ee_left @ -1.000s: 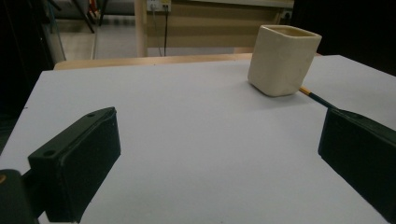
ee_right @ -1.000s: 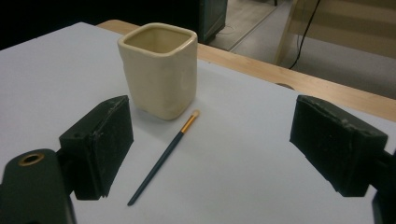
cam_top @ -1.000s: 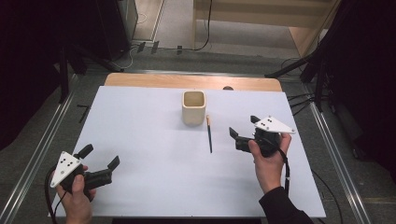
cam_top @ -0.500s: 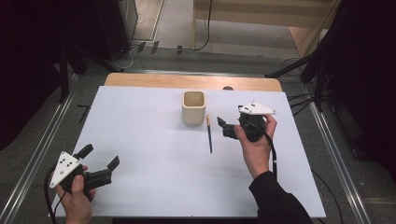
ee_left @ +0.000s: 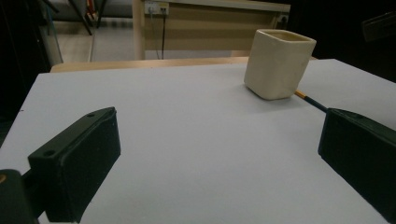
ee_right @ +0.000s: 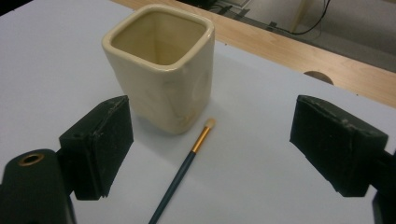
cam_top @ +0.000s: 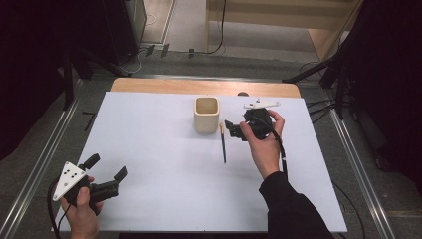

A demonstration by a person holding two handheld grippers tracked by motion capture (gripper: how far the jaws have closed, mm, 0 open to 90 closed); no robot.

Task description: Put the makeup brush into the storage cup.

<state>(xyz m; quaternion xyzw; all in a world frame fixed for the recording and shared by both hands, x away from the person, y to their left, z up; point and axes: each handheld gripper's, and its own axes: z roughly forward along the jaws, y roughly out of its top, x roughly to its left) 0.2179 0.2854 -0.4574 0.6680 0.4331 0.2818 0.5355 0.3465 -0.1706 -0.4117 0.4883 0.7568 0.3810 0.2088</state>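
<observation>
A cream square cup [cam_top: 206, 114] [ee_left: 278, 64] [ee_right: 161, 65] stands upright near the far middle of the white table [cam_top: 149, 149]. Just right of the cup lies a thin dark brush [cam_top: 223, 143] [ee_right: 183, 171] [ee_left: 312, 101] with a gold band and pale tip, the tip toward the cup. My right gripper [cam_top: 230, 127] [ee_right: 210, 149] hovers beside the brush's tip end, jaws open and empty, pointing at the cup. My left gripper [cam_top: 106, 167] [ee_left: 219, 158] rests at the near left corner, open, nothing between its jaws.
A wooden strip [cam_top: 204, 86] [ee_right: 299, 51] runs along the table's far edge. Metal rails [cam_top: 45, 154] flank both sides. Cables [cam_top: 221, 30] and a wooden cabinet [ee_left: 210, 25] lie beyond the far edge.
My right gripper has moved left and away across the table, from right of the brush to close beside its tip and the cup. The left gripper has stayed put.
</observation>
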